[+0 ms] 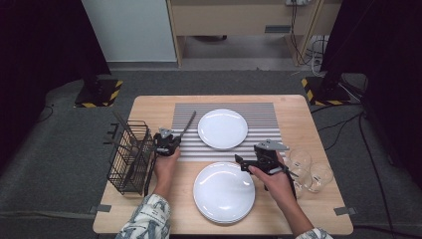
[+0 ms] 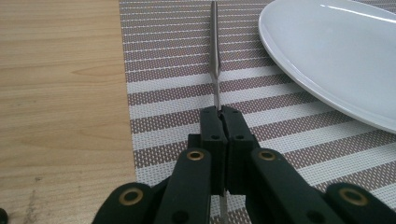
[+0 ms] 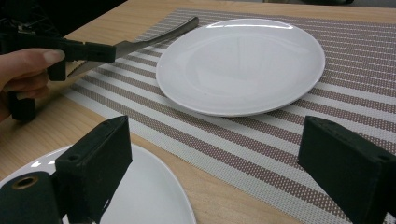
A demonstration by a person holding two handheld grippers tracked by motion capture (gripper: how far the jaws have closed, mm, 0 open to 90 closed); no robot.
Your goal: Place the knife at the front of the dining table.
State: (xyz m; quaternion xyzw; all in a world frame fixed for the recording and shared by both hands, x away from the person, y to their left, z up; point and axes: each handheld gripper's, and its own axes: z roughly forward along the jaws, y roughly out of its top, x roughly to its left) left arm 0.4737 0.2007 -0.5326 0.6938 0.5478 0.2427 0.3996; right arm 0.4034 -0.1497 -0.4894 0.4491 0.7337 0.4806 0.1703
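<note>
My left gripper (image 1: 171, 139) is shut on a table knife (image 1: 188, 123), whose blade points away over the striped placemat (image 1: 268, 112), left of the far white plate (image 1: 222, 128). In the left gripper view the thin blade (image 2: 215, 56) runs up from the closed jaws of that gripper (image 2: 219, 112), beside the plate's rim (image 2: 336, 56). My right gripper (image 1: 247, 155) hovers open at the upper right edge of the near white plate (image 1: 224, 191). Through its empty gap (image 3: 217, 140) I see the far plate (image 3: 240, 60), the knife (image 3: 154, 38) and the left gripper (image 3: 93, 51).
A black wire cutlery rack (image 1: 130, 154) stands at the table's left edge, close to my left hand. Clear drinking glasses (image 1: 308, 169) are grouped at the right, just behind my right hand. The near plate (image 3: 154, 196) lies under the right gripper's left jaw.
</note>
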